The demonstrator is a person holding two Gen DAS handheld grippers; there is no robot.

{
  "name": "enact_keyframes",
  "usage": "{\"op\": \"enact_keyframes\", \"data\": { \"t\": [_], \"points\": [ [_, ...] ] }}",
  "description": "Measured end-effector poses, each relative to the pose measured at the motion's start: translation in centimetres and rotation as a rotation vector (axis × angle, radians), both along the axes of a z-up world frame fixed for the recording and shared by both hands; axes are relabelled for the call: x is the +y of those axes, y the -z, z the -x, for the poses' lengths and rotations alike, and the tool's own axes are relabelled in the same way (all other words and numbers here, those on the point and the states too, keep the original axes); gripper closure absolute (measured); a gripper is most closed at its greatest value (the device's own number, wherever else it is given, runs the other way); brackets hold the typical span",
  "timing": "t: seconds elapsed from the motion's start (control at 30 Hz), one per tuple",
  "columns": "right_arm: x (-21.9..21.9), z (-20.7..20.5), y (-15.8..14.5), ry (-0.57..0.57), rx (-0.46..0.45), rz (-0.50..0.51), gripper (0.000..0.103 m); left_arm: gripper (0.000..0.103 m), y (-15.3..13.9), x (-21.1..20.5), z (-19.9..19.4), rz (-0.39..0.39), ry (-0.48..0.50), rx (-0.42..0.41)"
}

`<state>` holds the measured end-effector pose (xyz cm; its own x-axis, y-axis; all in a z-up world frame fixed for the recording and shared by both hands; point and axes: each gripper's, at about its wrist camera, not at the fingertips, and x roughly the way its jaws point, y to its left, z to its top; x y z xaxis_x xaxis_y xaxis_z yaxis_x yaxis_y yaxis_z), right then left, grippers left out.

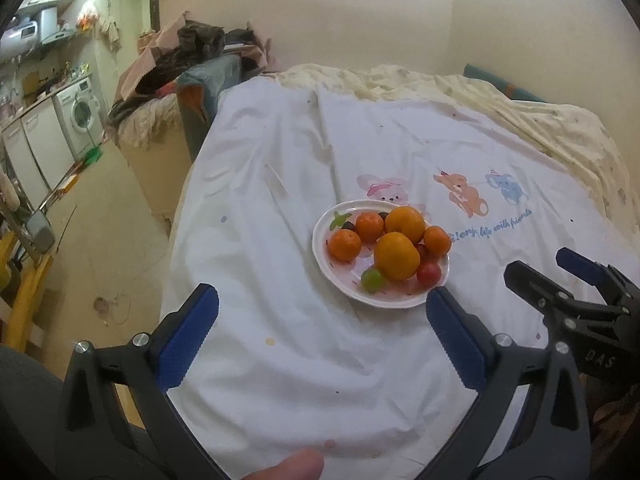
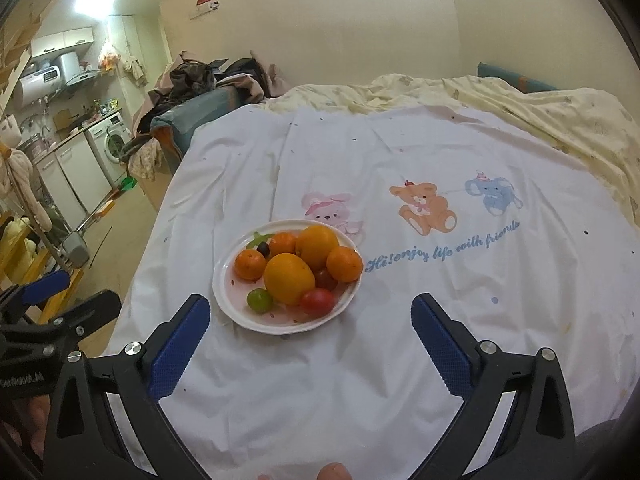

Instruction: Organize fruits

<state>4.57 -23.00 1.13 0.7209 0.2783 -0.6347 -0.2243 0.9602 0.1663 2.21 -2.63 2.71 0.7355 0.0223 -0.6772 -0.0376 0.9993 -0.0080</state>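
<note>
Fruit sits gathered on one white plate [image 2: 224, 280] that rests on the white printed sheet [image 2: 400, 360] of a bed: two large yellow-orange citrus [image 2: 289, 278], three smaller mandarins [image 2: 344, 264], red tomatoes [image 2: 317, 301], a green one [image 2: 259, 300] and a dark grape [image 2: 262, 248], all touching or piled together. Both tools hover near the plate on its near side, the left tool [image 1: 322, 308] and the right tool [image 2: 310, 318] each with fingers spread wide and holding nothing. By my reading this fits two stages alike: a mixed heap waiting to be sorted, or fruit already collected onto the plate. No second container shows, so which step is in hand stays unsettled. Any grasp here would need care, since round fruit rolls easily.
</note>
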Motion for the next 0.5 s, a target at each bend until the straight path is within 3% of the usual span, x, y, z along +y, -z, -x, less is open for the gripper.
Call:
{"op": "enact_keyframes", "data": {
  "t": [0.5],
  "points": [
    [-0.45,0.17,-0.27,0.009,-0.007,-0.011,0.000,0.001,0.30,0.53,-0.42,0.023,-0.032,0.015]
  ]
}}
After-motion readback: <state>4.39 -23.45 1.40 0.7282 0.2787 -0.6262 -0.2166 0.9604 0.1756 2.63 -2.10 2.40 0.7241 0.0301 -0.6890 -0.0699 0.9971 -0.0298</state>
